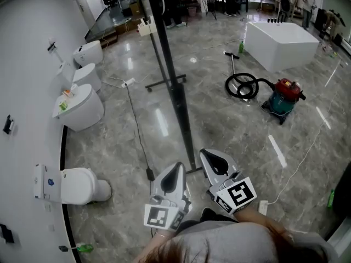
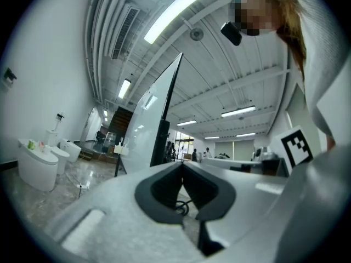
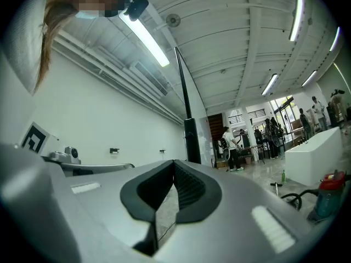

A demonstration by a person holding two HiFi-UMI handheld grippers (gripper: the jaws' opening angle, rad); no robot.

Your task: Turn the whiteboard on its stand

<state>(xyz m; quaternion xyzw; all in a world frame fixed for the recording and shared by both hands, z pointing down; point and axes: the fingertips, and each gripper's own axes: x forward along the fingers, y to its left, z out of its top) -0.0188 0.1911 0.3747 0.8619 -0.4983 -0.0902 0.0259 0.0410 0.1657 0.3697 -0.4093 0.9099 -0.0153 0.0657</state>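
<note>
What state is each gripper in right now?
Left gripper: jaws closed, holding nothing.
Right gripper: jaws closed, holding nothing.

Your head view cuts off the top of the whiteboard [image 1: 174, 89] at its upper edge, far people [image 1: 296, 1] too small to make out

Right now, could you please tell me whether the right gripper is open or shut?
Shut: in its own view, the right gripper has its pads meeting at the tips, with nothing between them.
</note>
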